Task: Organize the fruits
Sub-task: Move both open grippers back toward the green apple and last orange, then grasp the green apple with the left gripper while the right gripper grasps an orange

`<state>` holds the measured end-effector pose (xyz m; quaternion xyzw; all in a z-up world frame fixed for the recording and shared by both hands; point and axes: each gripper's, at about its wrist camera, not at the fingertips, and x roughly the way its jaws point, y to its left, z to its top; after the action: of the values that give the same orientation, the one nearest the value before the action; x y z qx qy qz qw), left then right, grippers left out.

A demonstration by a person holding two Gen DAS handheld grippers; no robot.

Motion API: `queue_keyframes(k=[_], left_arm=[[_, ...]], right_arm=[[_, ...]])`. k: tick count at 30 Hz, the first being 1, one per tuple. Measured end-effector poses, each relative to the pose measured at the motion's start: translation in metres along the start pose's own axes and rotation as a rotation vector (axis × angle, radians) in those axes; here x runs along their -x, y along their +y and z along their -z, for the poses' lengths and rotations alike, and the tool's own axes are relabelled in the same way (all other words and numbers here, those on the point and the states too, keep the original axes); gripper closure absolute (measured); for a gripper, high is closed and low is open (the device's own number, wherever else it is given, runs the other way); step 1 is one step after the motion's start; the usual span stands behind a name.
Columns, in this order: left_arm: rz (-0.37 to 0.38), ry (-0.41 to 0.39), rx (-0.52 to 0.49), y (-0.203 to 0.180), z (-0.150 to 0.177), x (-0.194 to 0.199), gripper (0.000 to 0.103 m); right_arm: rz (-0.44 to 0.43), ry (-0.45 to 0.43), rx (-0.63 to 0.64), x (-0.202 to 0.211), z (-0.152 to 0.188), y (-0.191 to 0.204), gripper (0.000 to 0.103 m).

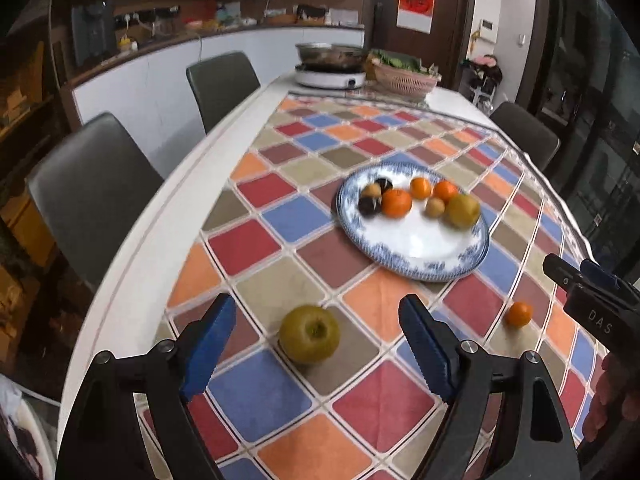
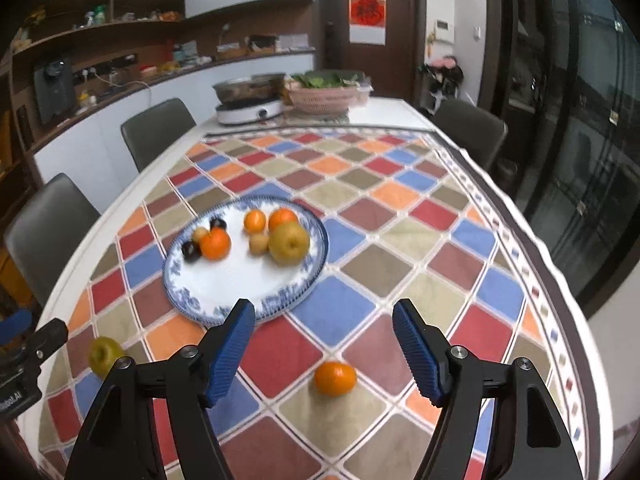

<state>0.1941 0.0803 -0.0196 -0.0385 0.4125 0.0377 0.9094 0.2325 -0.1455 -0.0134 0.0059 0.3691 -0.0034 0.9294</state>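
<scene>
Two pairs of blue-padded black gripper fingers frame the views. Left gripper (image 1: 316, 344) is spread wide and empty, a green-yellow apple (image 1: 309, 333) lying on the chequered tablecloth (image 1: 256, 392) between its tips, untouched. Right gripper (image 2: 324, 346) is likewise released, a small loose orange tangerine (image 2: 335, 378) on the cloth between its fingers. Toward the table's middle sits a blue-and-white patterned plate (image 1: 432, 268) holding tangerines, another apple and small dark and tan fruits.

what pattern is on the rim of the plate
A blue floral print on white runs around the plate rim; it shows best in the right wrist view.
</scene>
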Motion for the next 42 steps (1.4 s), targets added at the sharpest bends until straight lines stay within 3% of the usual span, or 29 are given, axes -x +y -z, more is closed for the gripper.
queue_keyframes(k=[11, 19, 23, 26, 33, 37, 42], left_arm=[[-0.015, 0.083, 0.002, 0.004, 0.023, -0.038, 0.019], [-0.077, 0.093, -0.016, 0.006, 0.029, -0.057, 0.019], [-0.073, 0.085, -0.01, 0.008, 0.03, -0.063, 0.02], [-0.069, 0.09, -0.012, 0.008, 0.029, -0.068, 0.029], [-0.036, 0.106, 0.0, 0.009, 0.029, -0.077, 0.043], [-0.011, 0.107, -0.003, 0.007, 0.029, -0.079, 0.053], [-0.009, 0.102, -0.011, 0.005, 0.03, -0.079, 0.054]], right_arm=[[0.007, 0.161, -0.094, -0.041, 0.035, -0.006, 0.031], [0.086, 0.187, -0.11, -0.057, 0.045, -0.01, 0.031], [0.1, 0.204, -0.113, -0.064, 0.047, -0.011, 0.032], [0.094, 0.212, -0.112, -0.069, 0.049, -0.009, 0.033], [0.086, 0.23, -0.1, -0.079, 0.051, -0.006, 0.048], [0.088, 0.217, -0.092, -0.078, 0.05, -0.006, 0.061], [0.085, 0.21, -0.094, -0.078, 0.049, -0.006, 0.066]])
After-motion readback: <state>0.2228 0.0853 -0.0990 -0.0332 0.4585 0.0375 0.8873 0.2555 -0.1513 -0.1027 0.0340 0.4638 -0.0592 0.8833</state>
